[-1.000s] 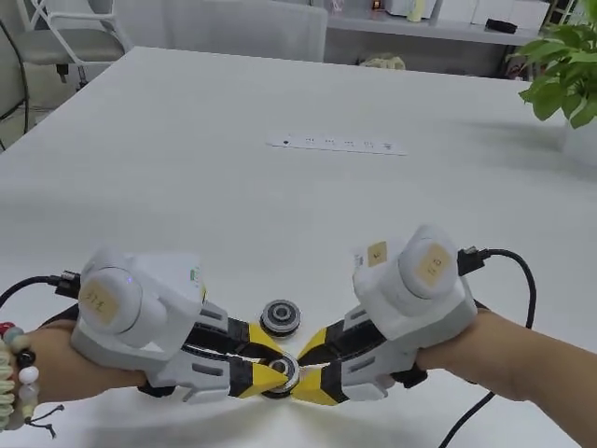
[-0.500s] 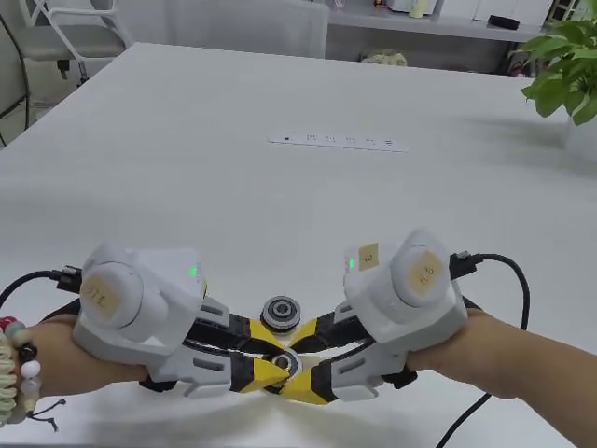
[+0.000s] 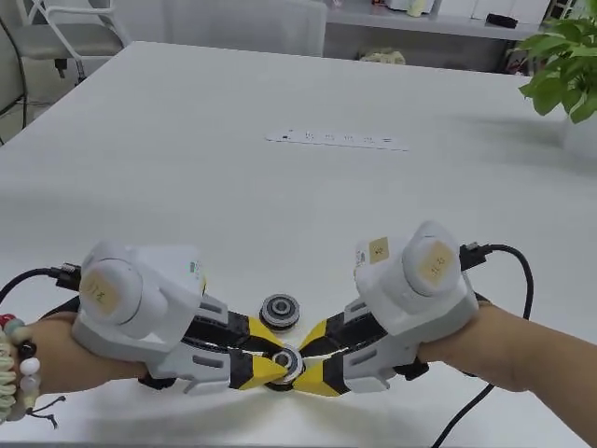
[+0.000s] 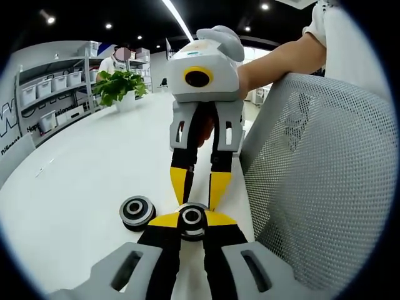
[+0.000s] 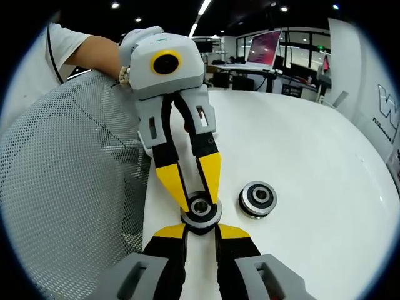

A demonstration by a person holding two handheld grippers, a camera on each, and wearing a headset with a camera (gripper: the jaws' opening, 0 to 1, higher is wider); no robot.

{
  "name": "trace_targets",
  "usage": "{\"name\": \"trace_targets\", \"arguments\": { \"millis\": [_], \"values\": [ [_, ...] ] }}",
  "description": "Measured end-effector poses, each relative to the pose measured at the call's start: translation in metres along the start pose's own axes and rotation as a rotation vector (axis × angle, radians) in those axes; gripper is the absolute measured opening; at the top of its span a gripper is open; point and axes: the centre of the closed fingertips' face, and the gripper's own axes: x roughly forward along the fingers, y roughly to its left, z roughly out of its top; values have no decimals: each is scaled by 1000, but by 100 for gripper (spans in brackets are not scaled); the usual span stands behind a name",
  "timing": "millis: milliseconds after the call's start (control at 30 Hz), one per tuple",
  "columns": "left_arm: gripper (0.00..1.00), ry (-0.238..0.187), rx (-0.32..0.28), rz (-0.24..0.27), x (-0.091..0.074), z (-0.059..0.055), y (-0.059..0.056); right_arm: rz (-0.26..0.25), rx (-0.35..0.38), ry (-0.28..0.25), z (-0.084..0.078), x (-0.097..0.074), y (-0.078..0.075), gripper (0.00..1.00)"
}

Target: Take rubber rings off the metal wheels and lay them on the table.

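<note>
In the head view, 1 wheel (image 3: 284,360) at the table's (image 3: 187,168) near edge is clamped by the narrowed jaws of the left gripper (image 3: 256,366) and the right gripper (image 3: 315,370); a second wheel (image 3: 279,309) lies just beyond. In the left gripper view, 2 wheels are counted beside a mesh chair back (image 4: 312,175). In the right gripper view, a black ring (image 5: 244,201) is seen on each.
</note>
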Motion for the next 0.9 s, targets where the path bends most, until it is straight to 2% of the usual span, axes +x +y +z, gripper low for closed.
{"name": "trace_targets", "arguments": {
  "millis": [100,133,167,200,433,533,667,900],
  "values": [
    [7,1,8,-3,-1,0,0,-1,3,2,0,0,0,12],
    [7,1,10,-3,-1,0,1,-2,3,4,-1,0,-1,9],
    [7,1,10,-2,-1,-1,0,-14,-15,30,-5,0,-3,2],
    [7,2,11,-3,-1,-1,0,-6,4,8,-2,0,-2,2],
    [7,-1,11,-6,-1,0,-1,-22,25,15,-1,1,-4,0],
    [7,-2,12,-7,-1,-1,-1,-21,103,19,-1,-1,-5,0],
    [7,-5,10,-7,0,-1,-1,-20,265,25,-4,-1,-7,0],
    [8,-7,9,-9,0,-1,-1,-18,477,22,-7,-2,-8,0]
  ]
}}
